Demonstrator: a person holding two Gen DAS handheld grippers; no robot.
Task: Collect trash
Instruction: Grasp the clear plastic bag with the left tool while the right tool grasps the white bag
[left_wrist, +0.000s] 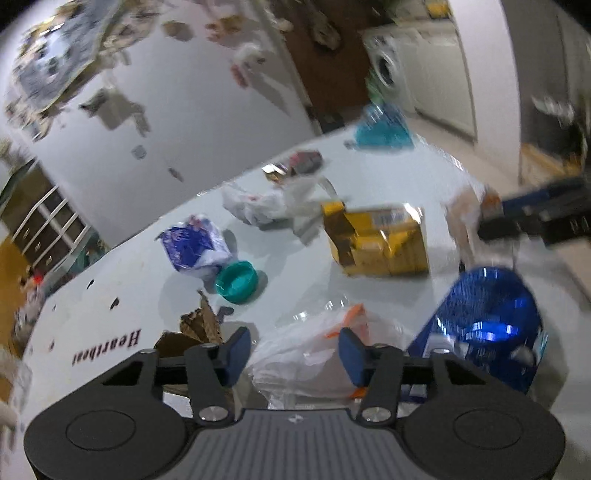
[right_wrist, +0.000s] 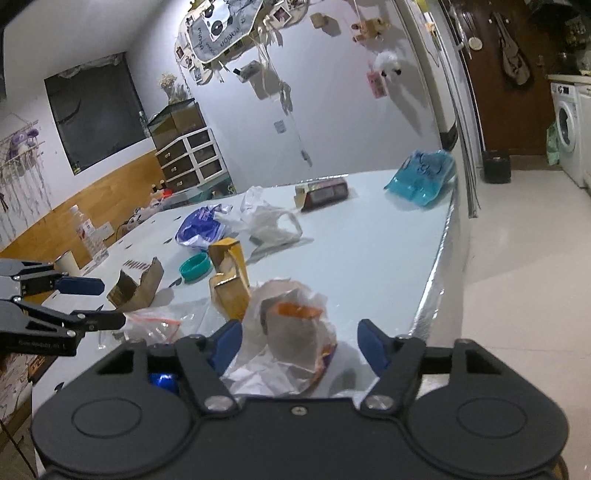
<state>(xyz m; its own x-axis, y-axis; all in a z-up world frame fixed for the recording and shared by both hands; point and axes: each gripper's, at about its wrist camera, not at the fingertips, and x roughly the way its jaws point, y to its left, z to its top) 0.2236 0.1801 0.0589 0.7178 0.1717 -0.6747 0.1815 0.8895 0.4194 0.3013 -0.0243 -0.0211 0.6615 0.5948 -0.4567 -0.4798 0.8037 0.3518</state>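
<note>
Trash lies scattered on a pale table (right_wrist: 369, 251). My left gripper (left_wrist: 293, 350) is open over a clear plastic bag with an orange strip (left_wrist: 317, 347); it also shows in the right wrist view (right_wrist: 155, 325). My right gripper (right_wrist: 301, 343) is open around a crumpled white paper wrapper with orange and brown inside (right_wrist: 291, 325). A yellow carton (left_wrist: 376, 238) lies in the middle, also seen in the right wrist view (right_wrist: 229, 284). A shiny blue packet (left_wrist: 487, 325) lies at the near right of the left gripper.
A teal lid (left_wrist: 236, 282), a blue-and-white wrapper (left_wrist: 192, 247), a white plastic bag (right_wrist: 266, 221), torn brown cardboard (right_wrist: 136, 288), a dark box (right_wrist: 325, 192) and a blue plastic bag (right_wrist: 421, 177) lie on the table. The table's foil edge (right_wrist: 439, 266) runs along the right, floor beyond.
</note>
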